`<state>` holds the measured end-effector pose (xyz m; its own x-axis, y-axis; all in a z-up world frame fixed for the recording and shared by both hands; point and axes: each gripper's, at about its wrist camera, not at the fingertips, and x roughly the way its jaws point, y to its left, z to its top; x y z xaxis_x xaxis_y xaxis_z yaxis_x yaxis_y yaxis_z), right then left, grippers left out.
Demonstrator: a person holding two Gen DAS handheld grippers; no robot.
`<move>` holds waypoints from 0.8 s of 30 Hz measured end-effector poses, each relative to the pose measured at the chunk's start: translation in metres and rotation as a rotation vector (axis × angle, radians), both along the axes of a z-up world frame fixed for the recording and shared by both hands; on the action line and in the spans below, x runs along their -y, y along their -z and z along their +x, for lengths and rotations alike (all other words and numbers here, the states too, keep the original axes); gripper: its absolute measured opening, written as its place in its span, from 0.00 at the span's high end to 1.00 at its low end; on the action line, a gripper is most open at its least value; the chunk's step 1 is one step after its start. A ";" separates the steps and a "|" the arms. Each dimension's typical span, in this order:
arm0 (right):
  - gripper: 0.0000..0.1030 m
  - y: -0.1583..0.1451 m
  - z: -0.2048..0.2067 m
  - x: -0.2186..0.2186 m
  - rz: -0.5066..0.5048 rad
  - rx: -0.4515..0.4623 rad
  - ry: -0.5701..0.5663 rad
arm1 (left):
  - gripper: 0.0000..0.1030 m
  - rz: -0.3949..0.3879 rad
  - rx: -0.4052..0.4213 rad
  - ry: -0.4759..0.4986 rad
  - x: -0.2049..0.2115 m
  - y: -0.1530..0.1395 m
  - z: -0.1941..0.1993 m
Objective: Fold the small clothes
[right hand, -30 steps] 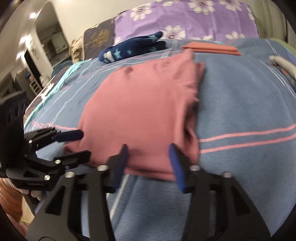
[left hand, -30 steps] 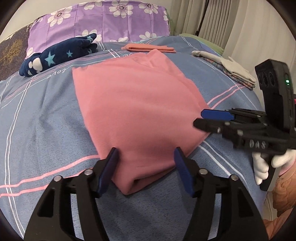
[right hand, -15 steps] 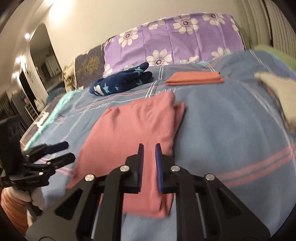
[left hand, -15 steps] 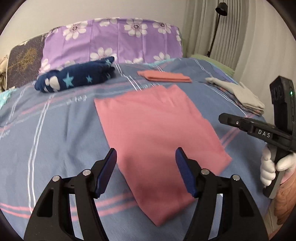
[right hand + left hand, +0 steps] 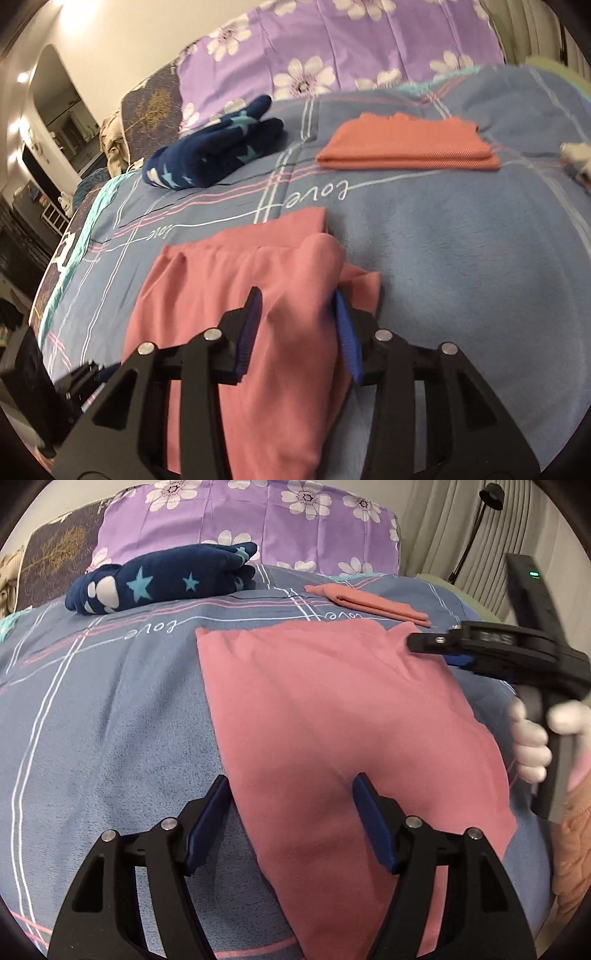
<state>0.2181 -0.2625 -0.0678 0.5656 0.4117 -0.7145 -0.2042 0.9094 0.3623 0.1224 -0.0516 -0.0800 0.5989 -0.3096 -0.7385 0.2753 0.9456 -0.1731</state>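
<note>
A pink garment [image 5: 332,720] lies folded flat on the blue bedspread [image 5: 110,720]. My left gripper [image 5: 291,801] is open and widening slightly over the garment's near left edge. Its left finger is off the cloth and its right finger is above it. My right gripper [image 5: 439,651], held by a white-gloved hand [image 5: 532,746], reaches the garment's far right corner. In the right wrist view its jaws are opening around [image 5: 299,328]. A raised fold of the pink garment [image 5: 221,295] sits loosely between the pads.
A rolled navy star-print garment [image 5: 162,579] and a folded orange cloth [image 5: 365,600] lie further back on the bed, in front of a purple floral pillow [image 5: 258,520]. A pale garment [image 5: 576,158] lies at the right edge. Curtains and a lamp stand beyond.
The right gripper went from the garment's near edge to its far right corner, shutting and then spreading again. The left gripper shifted from the near corner to the left edge.
</note>
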 end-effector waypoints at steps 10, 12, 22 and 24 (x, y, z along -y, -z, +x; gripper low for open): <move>0.93 0.022 0.002 0.013 -0.032 0.001 0.063 | 0.31 0.003 0.008 0.003 0.000 0.000 0.001; 0.89 0.016 -0.003 0.011 -0.063 0.018 0.060 | 0.31 -0.003 0.007 0.003 -0.001 0.000 0.002; 0.83 -0.030 -0.102 -0.003 -0.004 0.137 -0.115 | 0.29 0.007 0.013 -0.003 -0.001 0.001 0.002; 0.83 -0.024 -0.122 -0.011 0.002 0.125 -0.165 | 0.29 0.006 0.013 -0.002 -0.001 0.001 0.002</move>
